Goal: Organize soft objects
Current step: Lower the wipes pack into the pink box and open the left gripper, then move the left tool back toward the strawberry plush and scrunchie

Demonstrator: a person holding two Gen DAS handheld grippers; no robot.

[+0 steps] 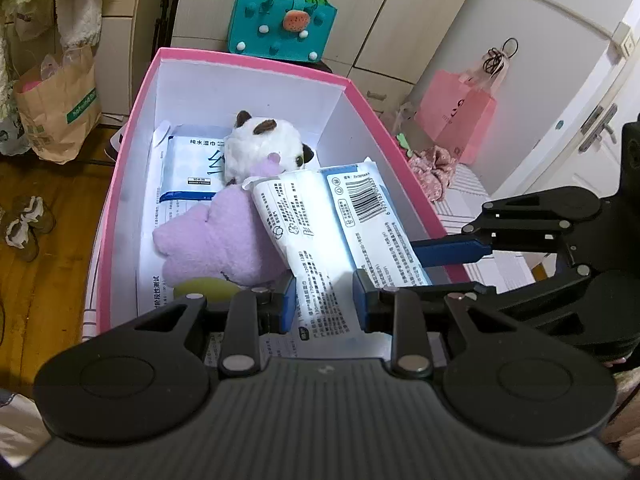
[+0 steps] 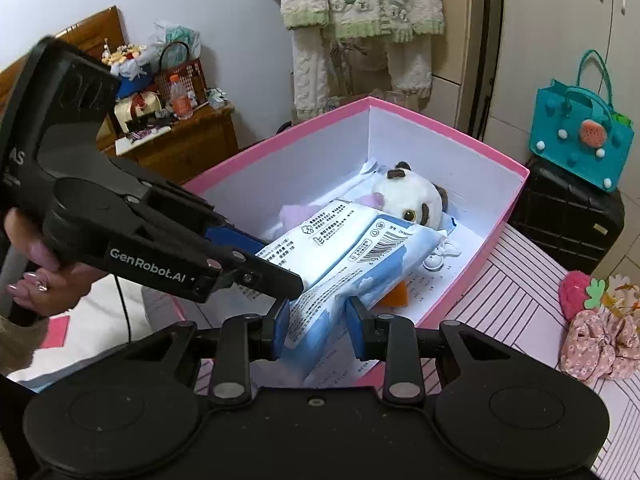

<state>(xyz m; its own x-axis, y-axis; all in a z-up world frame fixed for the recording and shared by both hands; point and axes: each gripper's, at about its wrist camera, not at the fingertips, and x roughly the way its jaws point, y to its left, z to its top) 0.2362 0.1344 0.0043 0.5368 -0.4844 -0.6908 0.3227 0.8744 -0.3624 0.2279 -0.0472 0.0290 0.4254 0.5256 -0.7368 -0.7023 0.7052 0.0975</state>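
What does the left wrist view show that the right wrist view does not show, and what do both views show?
Only the left wrist view shows the brown paper bag, the shoes on the wooden floor and the pink gift bag.

Only the right wrist view shows the wooden cabinet, the hanging fleece clothes and the black suitcase.

Both show the pink box, the panda plush, the teal bag, and the tissue pack that the left gripper and the right gripper hold together.
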